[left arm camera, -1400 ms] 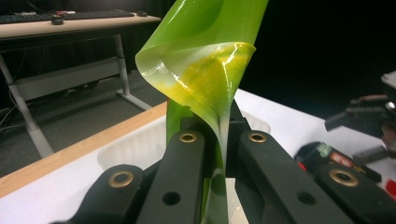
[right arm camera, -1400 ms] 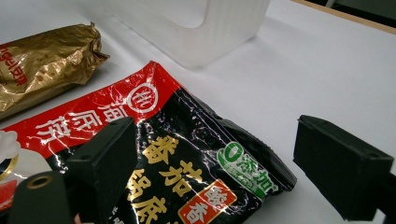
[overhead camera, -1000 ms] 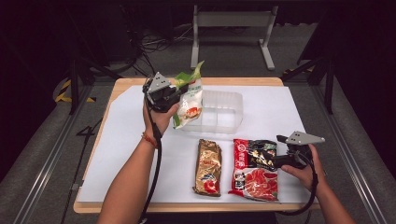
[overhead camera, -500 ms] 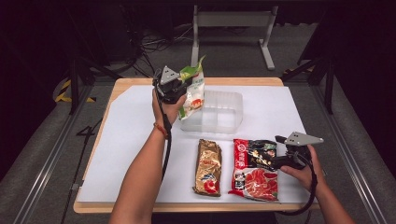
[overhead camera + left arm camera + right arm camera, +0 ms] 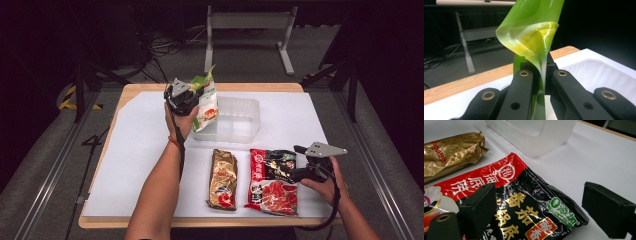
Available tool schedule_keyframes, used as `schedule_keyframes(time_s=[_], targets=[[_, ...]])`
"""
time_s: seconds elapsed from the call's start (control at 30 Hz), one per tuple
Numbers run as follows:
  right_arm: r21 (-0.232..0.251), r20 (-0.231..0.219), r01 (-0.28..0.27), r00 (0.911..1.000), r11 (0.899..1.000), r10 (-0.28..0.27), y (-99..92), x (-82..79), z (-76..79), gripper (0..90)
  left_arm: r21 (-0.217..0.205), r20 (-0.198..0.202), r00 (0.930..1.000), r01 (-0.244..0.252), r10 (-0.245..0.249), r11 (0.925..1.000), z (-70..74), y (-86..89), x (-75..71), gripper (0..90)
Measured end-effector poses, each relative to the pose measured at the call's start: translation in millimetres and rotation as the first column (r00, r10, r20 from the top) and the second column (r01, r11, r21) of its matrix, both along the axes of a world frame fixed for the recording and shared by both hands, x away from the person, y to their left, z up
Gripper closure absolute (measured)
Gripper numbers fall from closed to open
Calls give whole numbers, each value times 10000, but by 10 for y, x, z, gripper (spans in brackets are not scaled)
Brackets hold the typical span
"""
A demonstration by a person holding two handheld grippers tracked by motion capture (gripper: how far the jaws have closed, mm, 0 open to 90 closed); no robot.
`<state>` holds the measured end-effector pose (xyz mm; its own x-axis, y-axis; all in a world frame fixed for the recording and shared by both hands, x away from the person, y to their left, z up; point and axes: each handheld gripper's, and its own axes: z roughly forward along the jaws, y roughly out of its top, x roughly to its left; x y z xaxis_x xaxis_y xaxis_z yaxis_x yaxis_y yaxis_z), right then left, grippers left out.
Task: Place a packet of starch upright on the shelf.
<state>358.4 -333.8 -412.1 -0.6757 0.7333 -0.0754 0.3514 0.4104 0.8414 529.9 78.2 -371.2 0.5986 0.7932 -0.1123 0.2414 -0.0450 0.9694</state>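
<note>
My left gripper [image 5: 192, 97] is shut on the top edge of a green and white snack packet [image 5: 206, 104], which hangs over the left end of a clear plastic box [image 5: 235, 120]. In the left gripper view the packet's green edge [image 5: 534, 37] curls up from between the shut jaws, with the box [image 5: 596, 75] to the right. My right gripper [image 5: 300, 172] rests at the front right, open, its jaws either side of the top corner of a red and black packet [image 5: 272, 180]. The right gripper view has that packet [image 5: 524, 210] between the spread fingers [image 5: 480, 205].
A gold packet [image 5: 223, 178] lies left of the red one, also gold packet [image 5: 449, 152] in the right gripper view. White sheet [image 5: 140, 150] covers the wooden table [image 5: 130, 90]. A metal stand [image 5: 250, 25] is beyond the far edge.
My left hand has carried the green packet to the right and down, from beside the box to over its left end. The right hand has not moved.
</note>
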Motion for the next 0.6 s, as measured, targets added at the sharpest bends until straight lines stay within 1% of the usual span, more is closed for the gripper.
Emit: schedule_keyframes(time_s=[0.03,0.07,0.1,0.13,0.2,0.23,0.27,0.3,0.33,0.37,0.4,0.43,0.47,0.5,0.53,0.57,0.6], targets=[[6,-8,-23,10000,10000,23,5,1,-1,131,-55,-16,10000,7,-7,10000,-30,29,-11,892],[-16,-35,-30,10000,10000,30,10,4,-4,131,43,60,10000,43,-44,10000,-51,46,-25,886],[-16,-35,-30,10000,10000,30,10,4,-4,131,43,60,10000,43,-44,10000,-51,46,-25,883],[-46,-50,-28,10000,10000,28,15,6,-7,131,257,85,9999,62,-65,9996,-72,64,-41,883],[-50,-74,-65,10000,10000,64,21,11,-12,133,306,81,9995,310,-313,9991,-112,124,-67,873],[-65,-66,-61,10000,10000,61,24,12,-12,134,306,81,9995,310,-313,9991,-112,124,-67,876],[-91,-66,-60,10000,9999,59,28,12,-12,134,524,107,9991,415,-421,9978,-121,147,-93,880],[-91,-66,-60,10000,9999,59,28,12,-12,134,524,107,9991,415,-421,9978,-121,147,-93,878],[-95,-74,-73,9999,9999,73,33,13,-14,133,614,135,9983,555,-564,9966,-130,149,-110,878],[-143,-95,-110,9999,9998,109,46,13,-20,133,1263,108,9967,789,-809,9889,-150,99,-143,869],[-171,-97,-123,9999,9998,121,50,13,-21,133,1263,108,9967,789,-809,9889,-150,99,-143,865],[-182,-108,-138,9998,9997,136,54,14,-23,133,1810,162,9956,877,-922,9796,-173,46,-169,858],[-190,-112,-147,9998,9997,145,56,16,-25,133,1531,253,9956,856,-905,9845,-181,28,-221,861],[-203,-116,-137,9998,9997,134,57,17,-27,133,1158,109,9951,967,-986,9886,-185,56,-228,859],[-211,-123,-123,9999,9997,120,57,17,-29,133,1026,30,9951,977,-985,9899,-195,79,-238,857],[-215,-138,-120,9998,9997,117,57,20,-32,133,1015,19,9953,963,-970,9902,-207,96,-251,854],[-237,-133,-111,9999,9997,107,56,21,-35,133,1080,-9,9947,1020,-1025,9889,-214,106,-271,851]])
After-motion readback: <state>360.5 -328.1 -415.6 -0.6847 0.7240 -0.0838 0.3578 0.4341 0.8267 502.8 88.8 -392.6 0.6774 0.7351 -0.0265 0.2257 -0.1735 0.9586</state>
